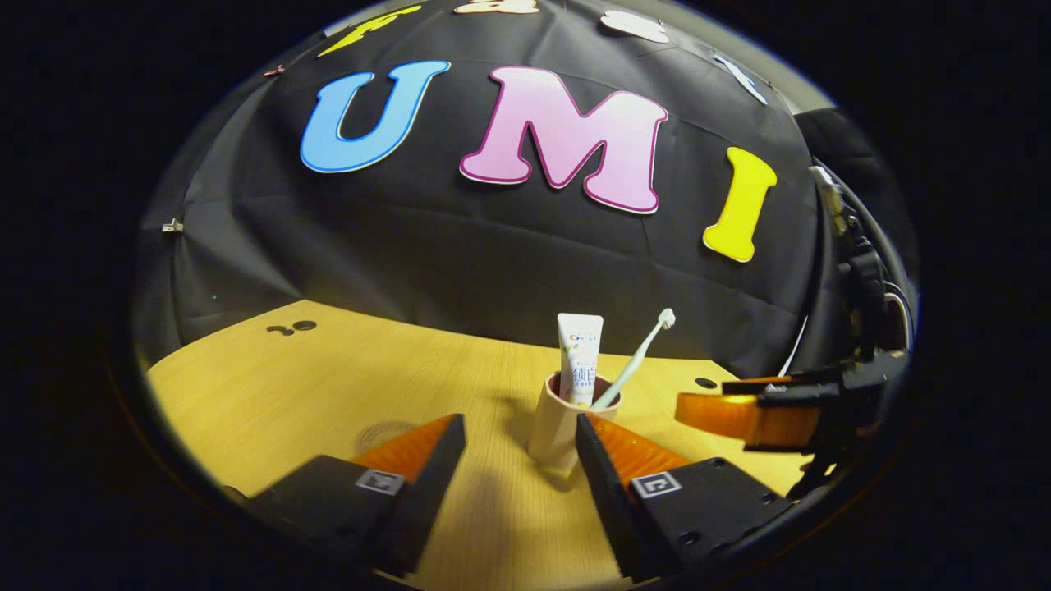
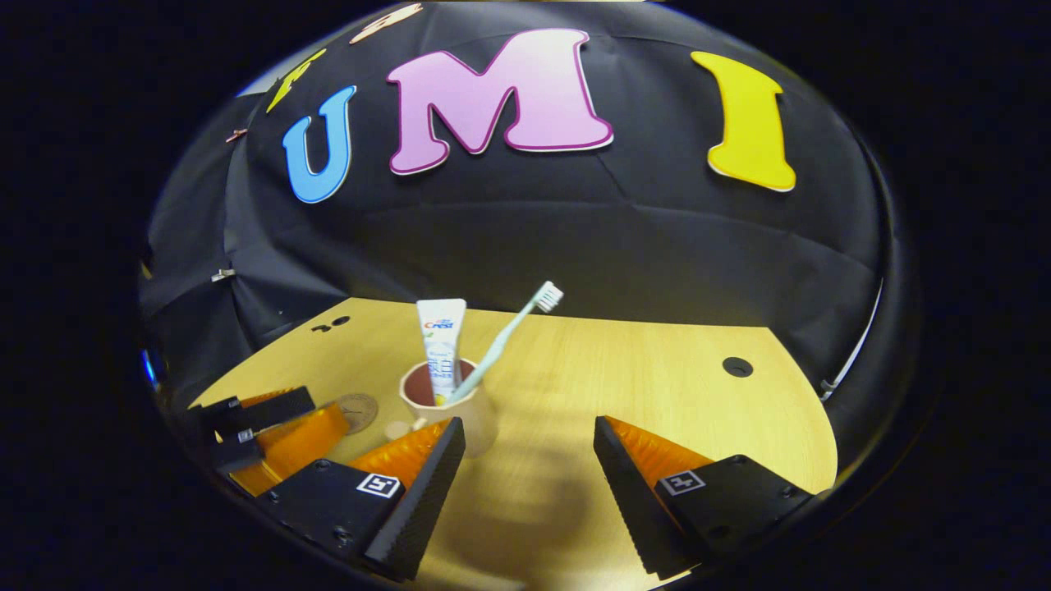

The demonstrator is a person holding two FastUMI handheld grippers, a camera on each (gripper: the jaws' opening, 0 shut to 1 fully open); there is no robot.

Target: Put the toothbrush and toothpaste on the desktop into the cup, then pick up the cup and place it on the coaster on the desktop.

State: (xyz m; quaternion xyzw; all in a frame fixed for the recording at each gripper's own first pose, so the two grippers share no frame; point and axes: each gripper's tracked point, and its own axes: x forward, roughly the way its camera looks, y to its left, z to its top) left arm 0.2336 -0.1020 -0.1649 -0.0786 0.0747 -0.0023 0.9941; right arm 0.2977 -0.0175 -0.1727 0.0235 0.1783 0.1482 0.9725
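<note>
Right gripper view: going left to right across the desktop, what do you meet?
Left gripper → coaster → cup holding the toothpaste and, leaning right, the toothbrush → round hole in the desktop.

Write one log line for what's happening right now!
toothpaste, toothbrush: in cup | cup: on desktop, off coaster | left gripper: open | right gripper: open
</note>
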